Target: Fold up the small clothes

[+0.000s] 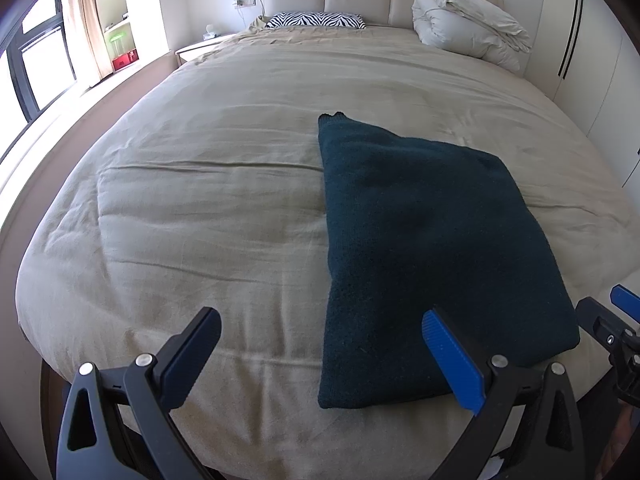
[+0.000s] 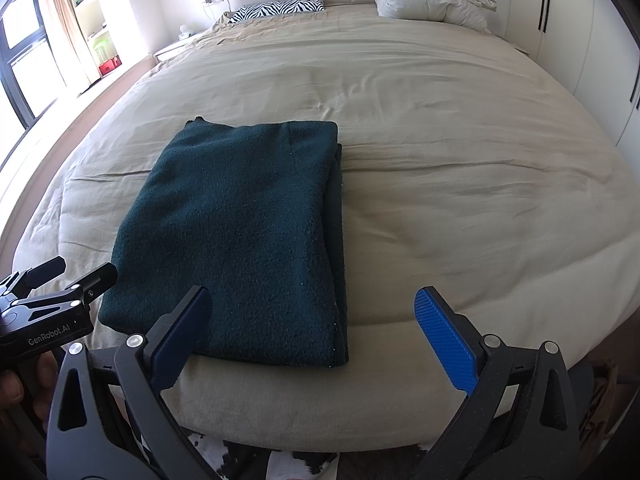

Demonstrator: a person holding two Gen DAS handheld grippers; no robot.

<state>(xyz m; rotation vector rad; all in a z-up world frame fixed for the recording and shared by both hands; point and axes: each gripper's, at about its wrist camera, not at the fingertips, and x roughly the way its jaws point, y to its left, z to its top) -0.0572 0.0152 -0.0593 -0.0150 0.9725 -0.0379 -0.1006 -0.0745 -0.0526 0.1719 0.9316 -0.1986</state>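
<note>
A dark teal knitted garment [image 1: 420, 248] lies folded into a long rectangle on the beige bed cover [image 1: 200, 208], its near end close to the bed's front edge. The left gripper [image 1: 324, 344] is open and empty above the cover, its blue fingertip [image 1: 444, 344] over the garment's near left part. In the right wrist view the same garment [image 2: 240, 232] shows stacked layers along its right side. The right gripper [image 2: 312, 320] is open with nothing in it, hovering over the garment's near right corner. The left gripper [image 2: 60, 280] also appears at that view's left edge.
A zebra-print pillow [image 1: 316, 21] and a bundled white duvet [image 1: 464, 24] lie at the head of the bed. A window, curtain and shelves stand to the left, white wardrobe doors [image 1: 592, 80] to the right. A black-and-white rug [image 2: 280, 464] shows below the bed's foot.
</note>
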